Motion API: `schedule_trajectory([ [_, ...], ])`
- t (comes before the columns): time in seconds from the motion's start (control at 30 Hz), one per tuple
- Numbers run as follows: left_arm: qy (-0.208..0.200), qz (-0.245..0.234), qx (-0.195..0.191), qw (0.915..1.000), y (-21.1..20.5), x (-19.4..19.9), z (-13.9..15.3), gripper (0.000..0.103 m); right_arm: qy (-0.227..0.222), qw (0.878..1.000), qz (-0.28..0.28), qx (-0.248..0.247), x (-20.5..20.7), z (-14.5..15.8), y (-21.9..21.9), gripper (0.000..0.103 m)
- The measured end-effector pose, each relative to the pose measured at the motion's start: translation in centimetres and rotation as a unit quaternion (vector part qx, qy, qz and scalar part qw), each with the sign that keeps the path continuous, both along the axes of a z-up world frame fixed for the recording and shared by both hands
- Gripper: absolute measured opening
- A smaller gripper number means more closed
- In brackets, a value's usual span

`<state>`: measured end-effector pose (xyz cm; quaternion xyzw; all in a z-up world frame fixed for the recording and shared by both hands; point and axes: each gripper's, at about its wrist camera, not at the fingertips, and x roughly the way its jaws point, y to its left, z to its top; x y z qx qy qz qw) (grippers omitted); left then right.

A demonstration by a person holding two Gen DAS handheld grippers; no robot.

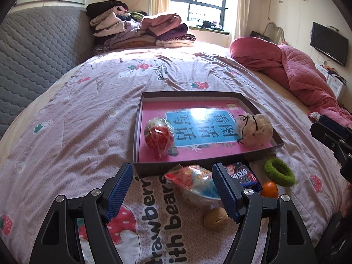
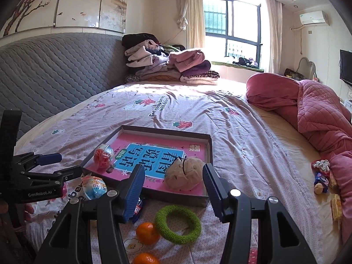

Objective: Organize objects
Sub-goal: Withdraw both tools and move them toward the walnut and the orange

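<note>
A shallow dark box [image 1: 136, 132] [image 2: 206, 198] lies on the bed with a pink and blue book inside. On the book sit a red bagged item [image 1: 158, 135] [image 2: 103, 156] and a beige cloth bundle [image 1: 255, 131] [image 2: 184, 172]. My left gripper [image 1: 172, 191] [image 2: 56, 164] is open above a wrapped snack [image 1: 195, 182] [image 2: 94, 186] just before the box's near edge. My right gripper [image 2: 172, 189] [image 1: 330, 136] is open and empty above a green ring [image 2: 178, 224] [image 1: 279, 171] and an orange [image 2: 147, 233] [image 1: 269, 189].
A walnut [image 1: 215, 219] and a dark snack packet [image 1: 244, 173] lie near the left gripper. A second orange [image 2: 145, 259] lies at the bottom edge. More small items [image 2: 322, 176] lie by the pink quilt [image 2: 319, 112]. Folded clothes [image 2: 171, 66] are stacked at the far end.
</note>
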<state>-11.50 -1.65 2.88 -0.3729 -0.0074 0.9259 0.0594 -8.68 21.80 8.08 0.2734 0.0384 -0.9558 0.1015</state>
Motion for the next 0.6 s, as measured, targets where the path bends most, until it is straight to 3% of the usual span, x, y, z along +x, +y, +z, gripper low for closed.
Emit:
schedule_trajectory([
  [0.6,-0.02,-0.031,-0.007,0.9993,2.0,3.4,-2.3,0.075,-0.023,1.0,0.007,0.017,4.4,-2.2,-0.8,0.054],
])
